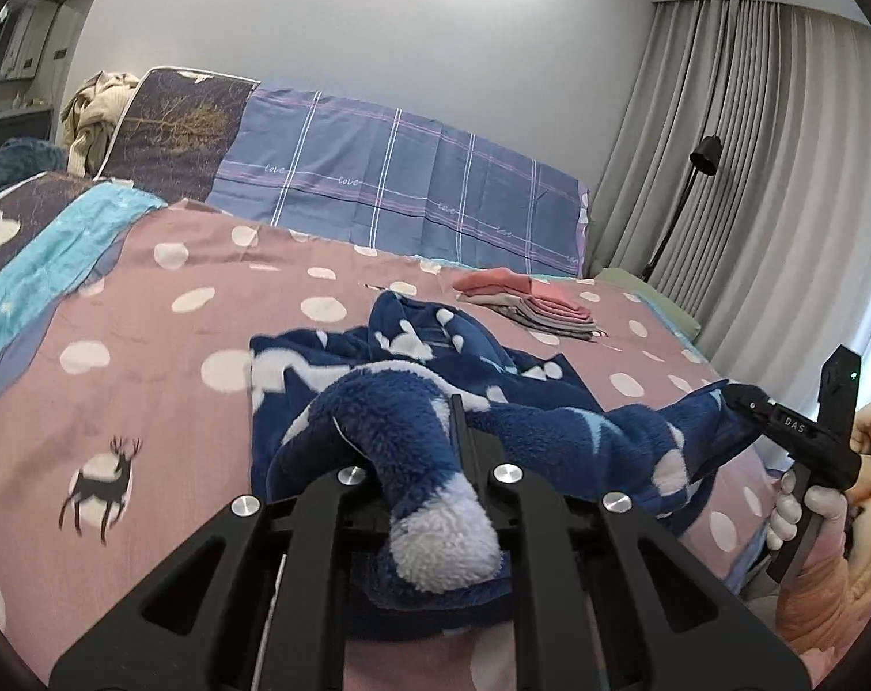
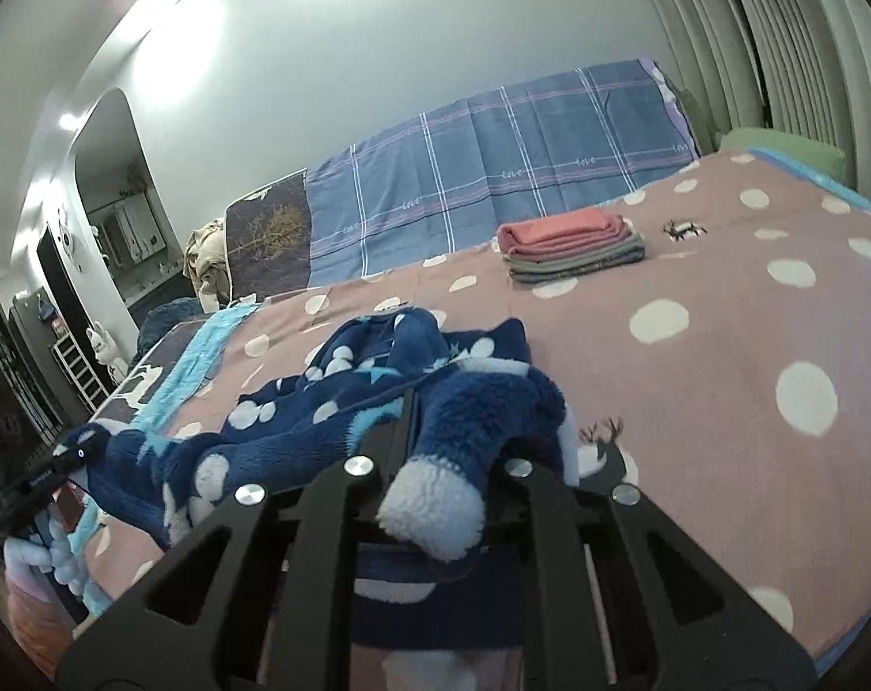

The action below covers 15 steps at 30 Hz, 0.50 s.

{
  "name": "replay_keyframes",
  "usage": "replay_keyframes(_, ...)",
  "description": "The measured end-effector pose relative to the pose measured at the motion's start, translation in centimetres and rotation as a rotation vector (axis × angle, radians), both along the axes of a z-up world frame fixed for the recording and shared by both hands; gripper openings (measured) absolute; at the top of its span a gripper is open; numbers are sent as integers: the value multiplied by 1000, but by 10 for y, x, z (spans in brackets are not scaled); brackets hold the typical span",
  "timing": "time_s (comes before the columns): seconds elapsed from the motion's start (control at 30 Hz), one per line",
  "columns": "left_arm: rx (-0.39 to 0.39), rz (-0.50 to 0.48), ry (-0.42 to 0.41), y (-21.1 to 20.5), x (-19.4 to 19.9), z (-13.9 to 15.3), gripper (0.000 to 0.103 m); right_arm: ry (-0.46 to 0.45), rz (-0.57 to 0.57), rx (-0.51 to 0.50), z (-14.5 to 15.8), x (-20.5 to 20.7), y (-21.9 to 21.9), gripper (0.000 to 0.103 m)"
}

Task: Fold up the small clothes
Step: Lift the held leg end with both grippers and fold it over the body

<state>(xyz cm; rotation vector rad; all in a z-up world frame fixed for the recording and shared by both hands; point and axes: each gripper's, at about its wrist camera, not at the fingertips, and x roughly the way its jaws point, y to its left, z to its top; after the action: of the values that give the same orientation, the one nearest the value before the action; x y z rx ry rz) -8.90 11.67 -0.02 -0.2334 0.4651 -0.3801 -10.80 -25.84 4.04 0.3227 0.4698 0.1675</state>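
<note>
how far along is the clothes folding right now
Done: a neat stack of folded clothes sits farther up the bed. In hand: a fuzzy blue garment is stretched between both claws, the left claw shut on one end and the right claw shut on the other. Left: that garment is rumpled, not yet folded or put on the stack. No other loose small clothes show on the bed.

Both grippers clamped
Left gripper and right gripper sit low centre, jaws closed on blue fleece garment.
</note>
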Motion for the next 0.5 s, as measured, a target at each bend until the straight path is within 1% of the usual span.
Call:
replay_keyframes(0.17,-1,20,-16,1,24,11,12,-34,13,-11,16,26,-2,13)
replay_keyframes(0.3,12,43,-52,2,44,29,12,-74,19,-37,31,53,-2,13)
replay_keyframes(0.43,78,67,-100,-7,77,47,12,-87,19,-70,40,92,2,13)
replay_keyframes(0.5,101,78,-107,-9,93,51,12,-76,21,-77,40,114,3,13)
